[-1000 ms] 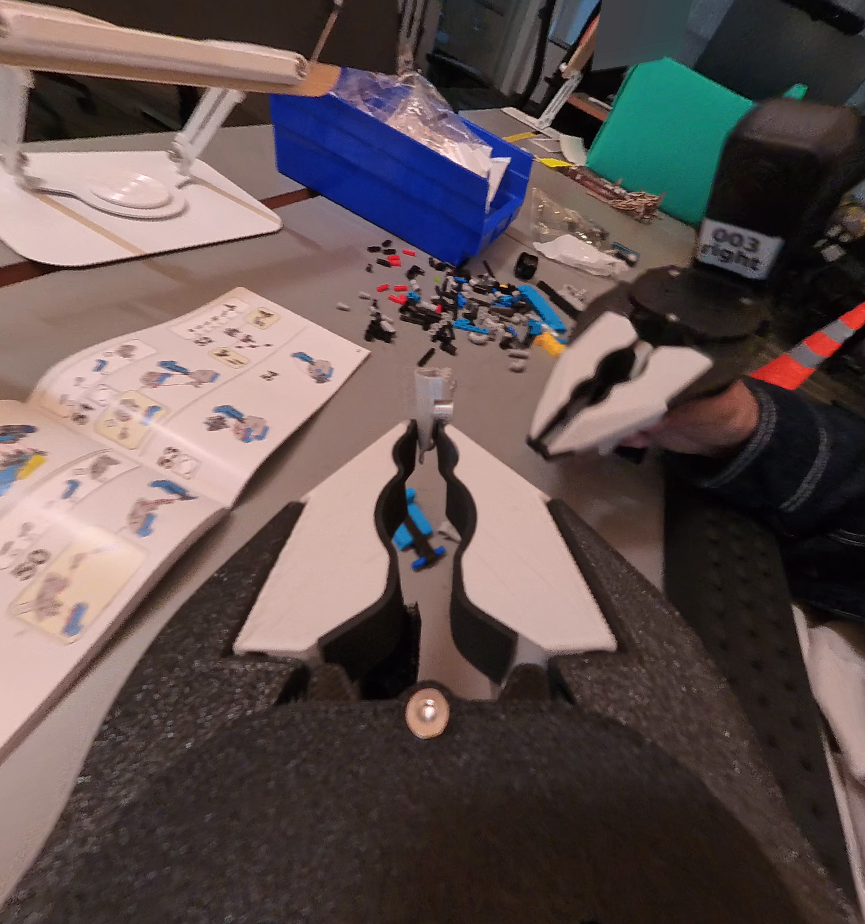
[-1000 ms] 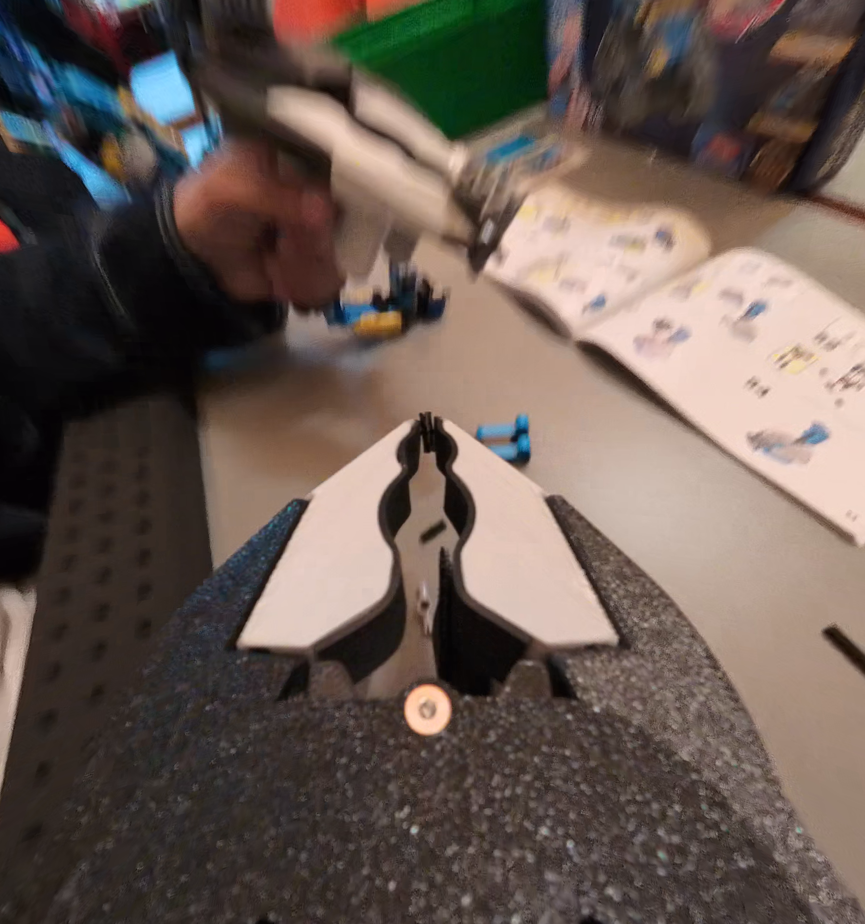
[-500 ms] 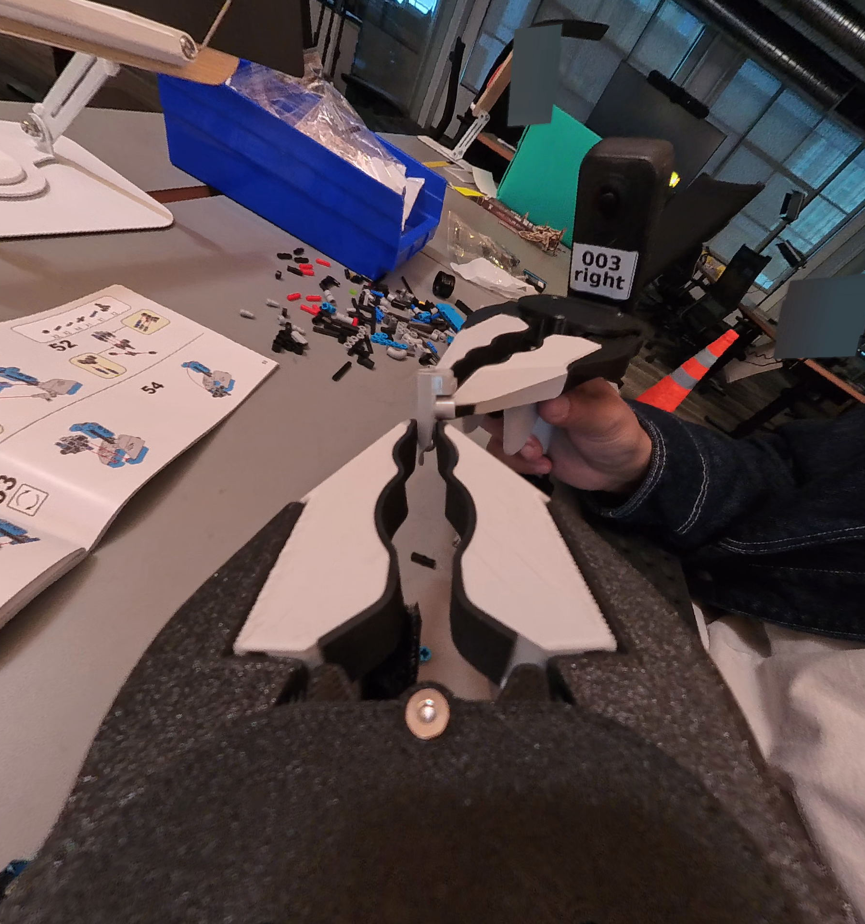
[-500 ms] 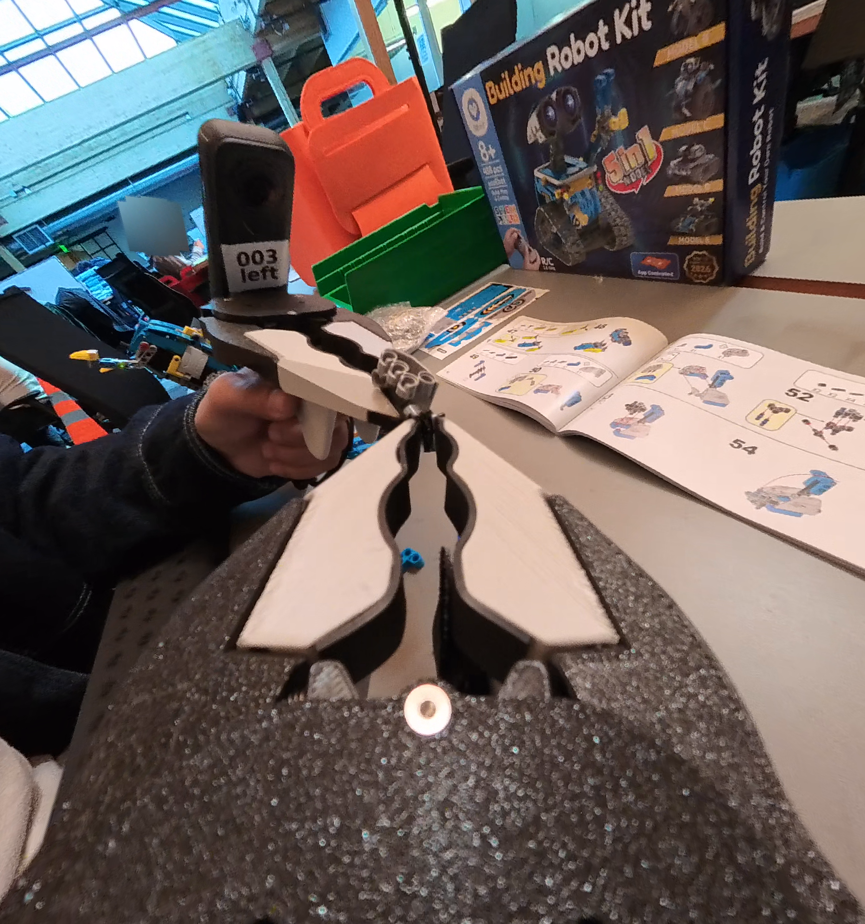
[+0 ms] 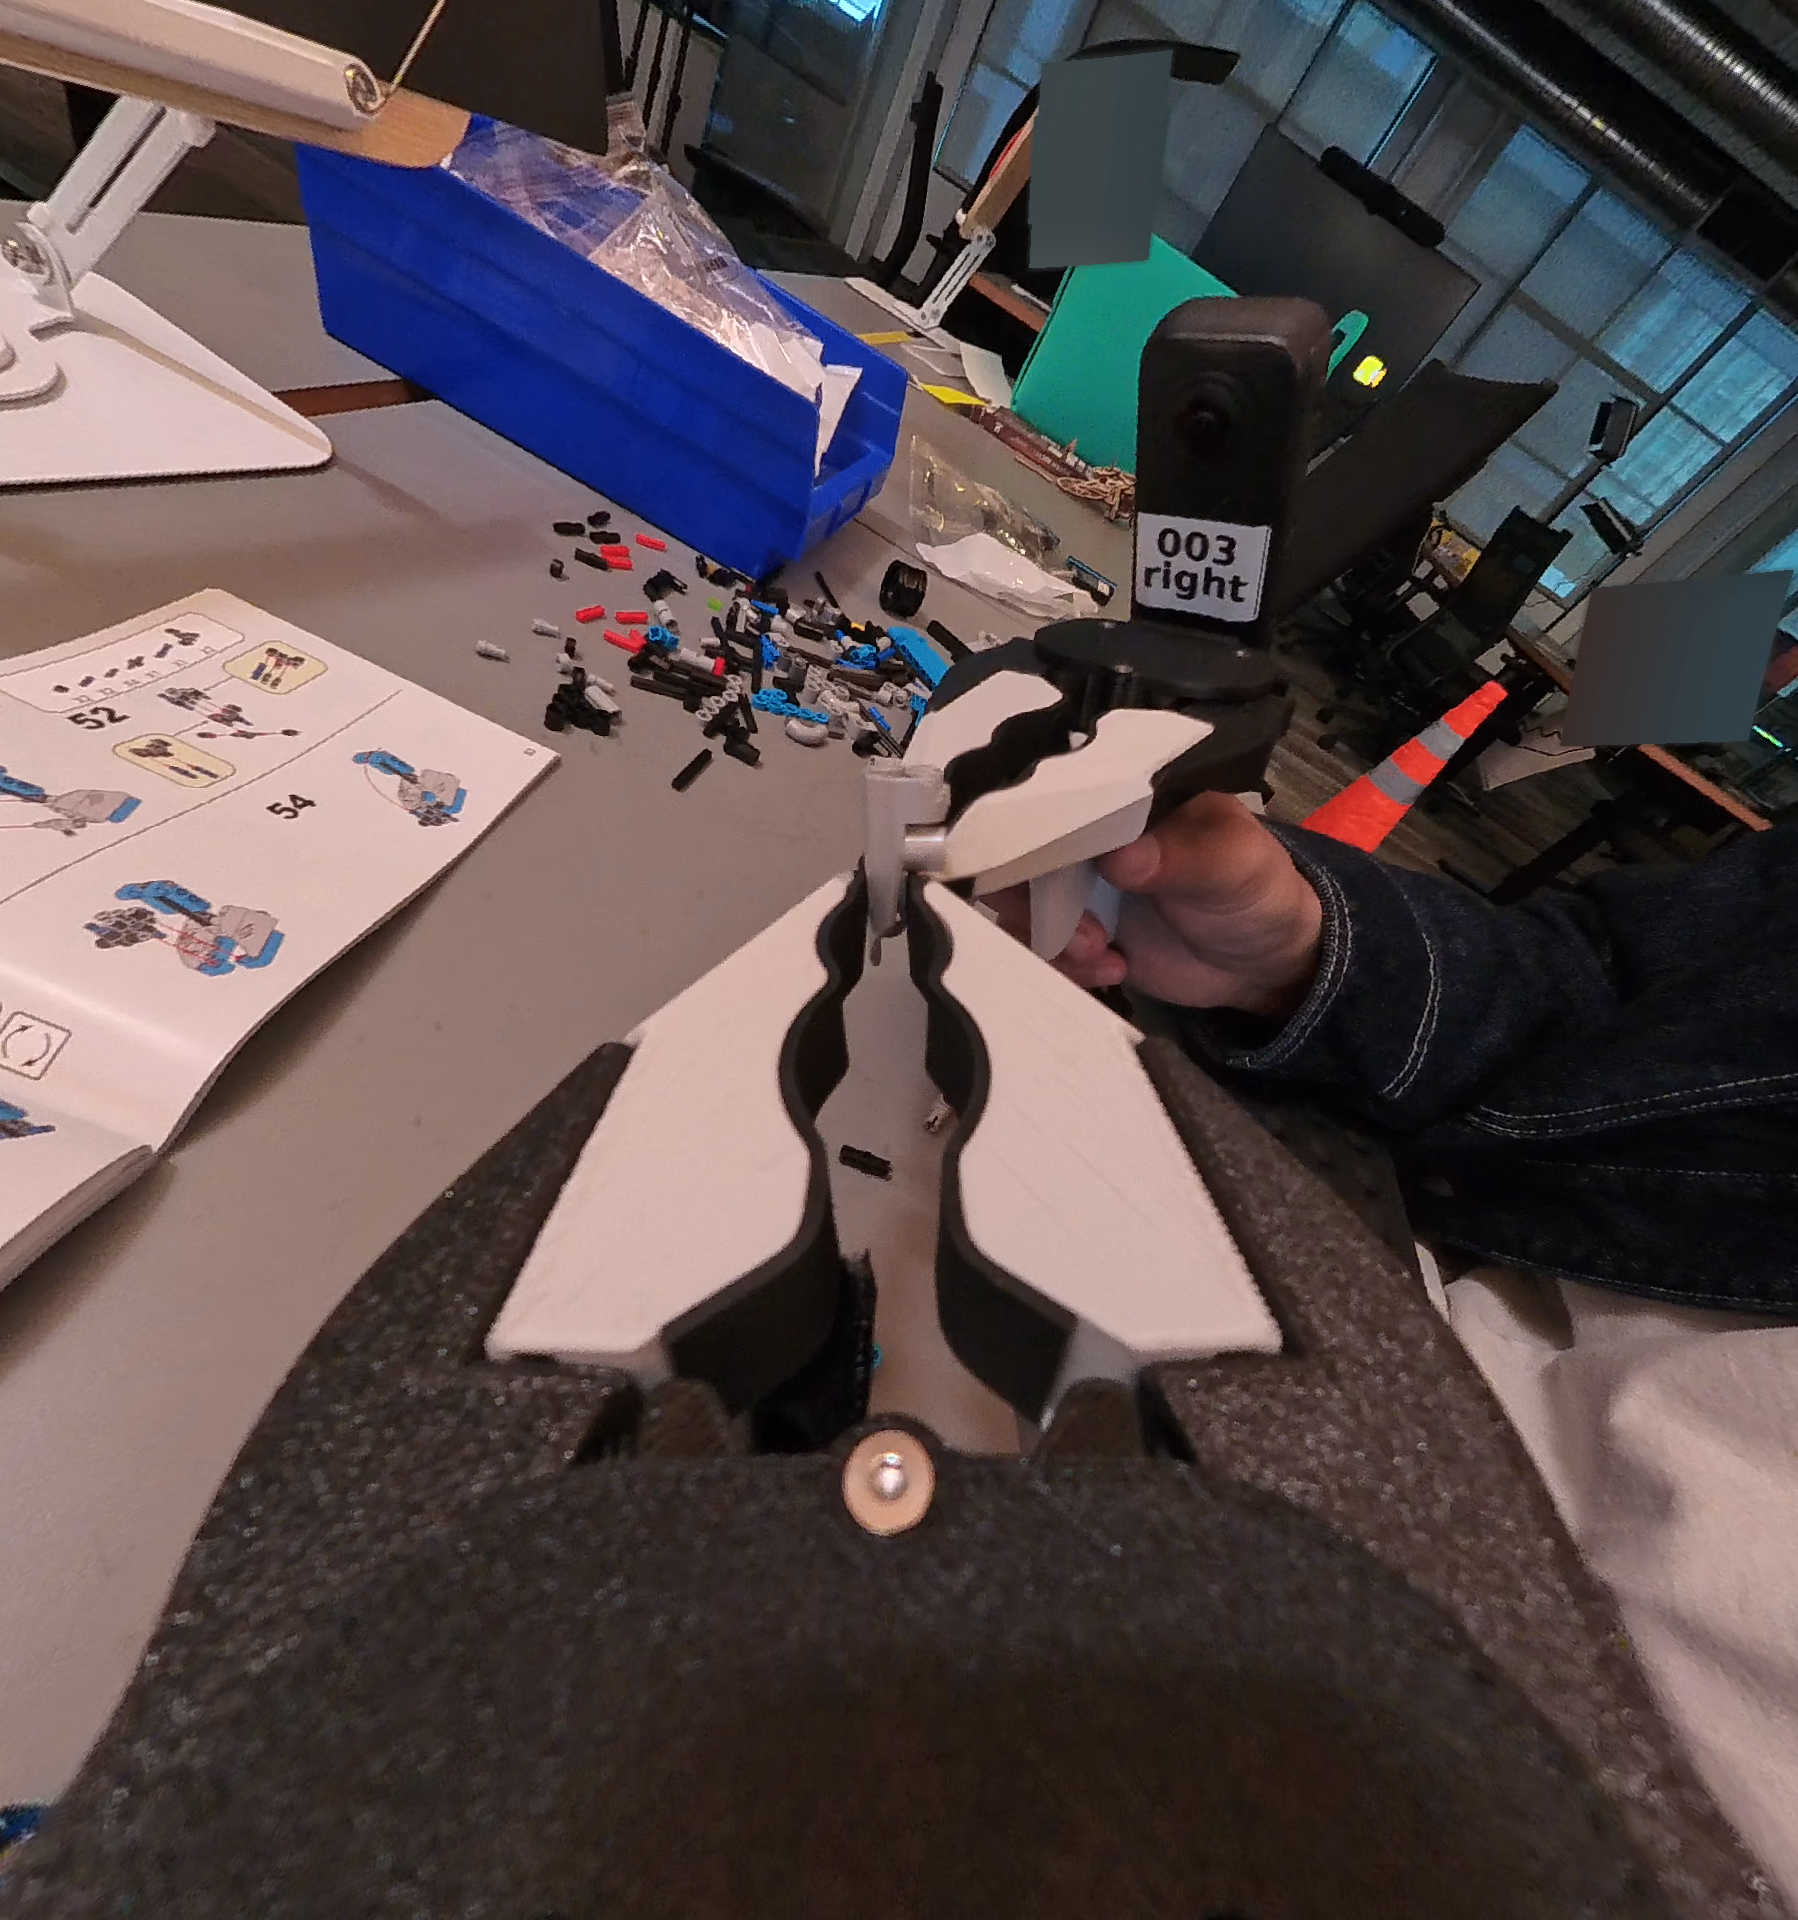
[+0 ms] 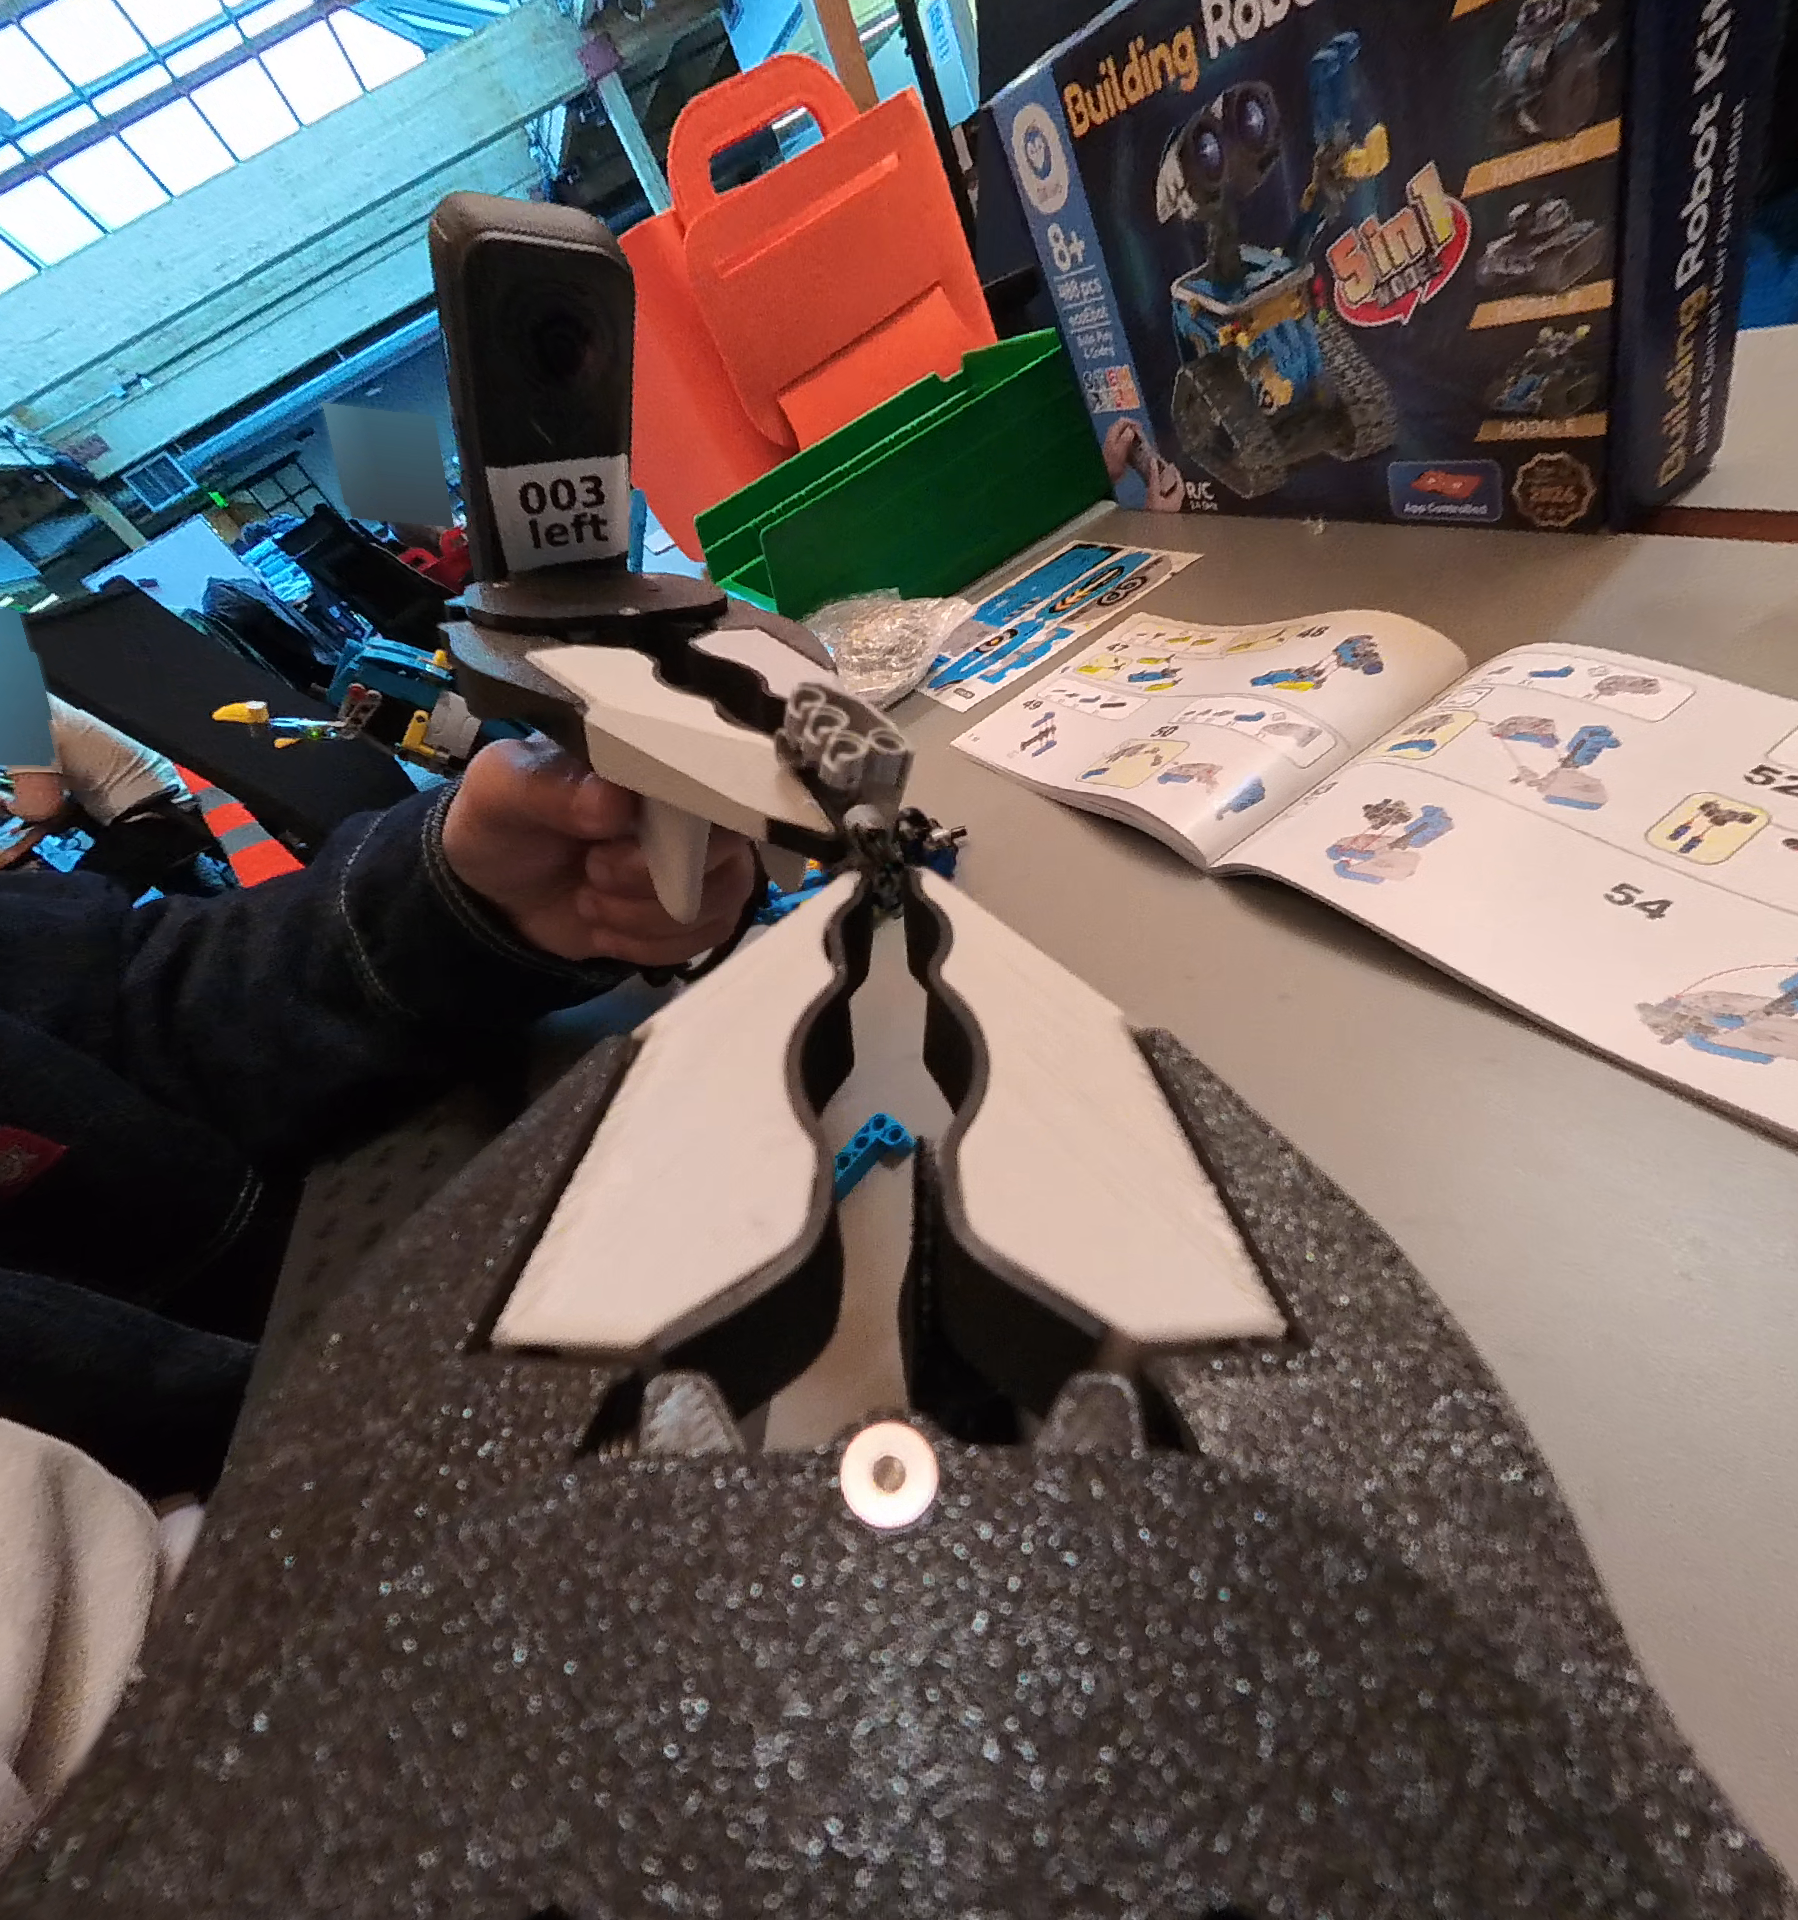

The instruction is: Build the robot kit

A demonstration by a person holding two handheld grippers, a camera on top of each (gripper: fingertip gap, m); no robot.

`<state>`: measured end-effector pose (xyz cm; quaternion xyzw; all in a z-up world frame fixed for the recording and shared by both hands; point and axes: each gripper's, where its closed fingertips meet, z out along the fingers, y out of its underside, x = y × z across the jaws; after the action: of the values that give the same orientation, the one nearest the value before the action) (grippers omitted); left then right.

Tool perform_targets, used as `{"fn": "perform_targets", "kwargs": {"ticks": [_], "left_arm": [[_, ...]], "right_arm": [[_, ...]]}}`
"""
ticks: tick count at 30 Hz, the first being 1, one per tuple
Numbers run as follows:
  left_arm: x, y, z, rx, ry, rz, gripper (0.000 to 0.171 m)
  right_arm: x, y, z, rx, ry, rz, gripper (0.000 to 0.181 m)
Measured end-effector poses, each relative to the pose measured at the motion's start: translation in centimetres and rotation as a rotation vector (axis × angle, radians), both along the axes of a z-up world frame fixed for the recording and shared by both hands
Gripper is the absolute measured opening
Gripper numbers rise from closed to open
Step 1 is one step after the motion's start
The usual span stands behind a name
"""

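Left wrist view shows your left gripper (image 5: 887,914) clenched on a small grey beam piece (image 5: 887,821), held upright at the very tips and raised above the grey table (image 5: 583,935). Your right gripper (image 5: 936,821) meets that beam from the side, its tips closed on a small pin (image 6: 879,868); the right wrist view confirms this grip and shows the pin touching the beam's lower end. You may judge the beam as light, rigid plastic with smooth faces: it could twist in a tip-only hold, so grip across its flat sides near the middle. The pin is tiny and easily dropped.

Farther out, a loose pile of small parts (image 5: 729,665) lies beyond the grippers, with a blue bin (image 5: 583,353) behind it. An open instruction booklet (image 5: 199,831) lies to the left. One blue piece (image 6: 871,1143) rests on the table beneath your right gripper.
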<state>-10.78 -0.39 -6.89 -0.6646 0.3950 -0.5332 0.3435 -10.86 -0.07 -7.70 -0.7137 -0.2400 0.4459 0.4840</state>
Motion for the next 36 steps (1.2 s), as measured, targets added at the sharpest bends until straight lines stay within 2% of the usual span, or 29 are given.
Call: {"fn": "perform_targets", "kwargs": {"ticks": [7, 13, 15, 19, 21, 26, 36], "left_arm": [[-0.1, -0.2, 0.1, -0.002, -0.005, -0.011, 0.007], [0.2, -0.5, -0.1, -0.020, -0.003, -0.029, 0.007], [0.1, -0.4, 1.0, -0.090, -0.082, -0.028, 0.007], [-0.8, -0.2, 4.2, -0.386, -0.381, -0.083, 0.007], [-1.0, -0.2, 5.1, -0.444, -0.467, -0.102, 0.006], [-1.4, -0.2, 6.1, -0.424, -0.536, -0.096, 0.006], [-1.2, 0.1, 5.8, -0.406, -0.542, -0.048, 0.006]], "right_arm": [[0.0, -0.2, 0.3, 0.000, 0.028, 0.010, 0.005], [0.0, -0.3, -0.1, 0.030, -0.039, 0.007, 0.004], [0.2, -0.3, 0.8, 0.046, 0.001, -0.001, 0.004], [0.7, -0.2, 4.1, 0.093, 0.174, -0.029, 0.003], [0.2, -0.3, 5.3, 0.080, 0.276, -0.008, 0.002], [-0.8, -0.5, 6.7, 0.006, 0.478, 0.039, 0.003], [-0.8, -0.4, 6.2, -0.005, 0.455, 0.032, 0.003]]}}
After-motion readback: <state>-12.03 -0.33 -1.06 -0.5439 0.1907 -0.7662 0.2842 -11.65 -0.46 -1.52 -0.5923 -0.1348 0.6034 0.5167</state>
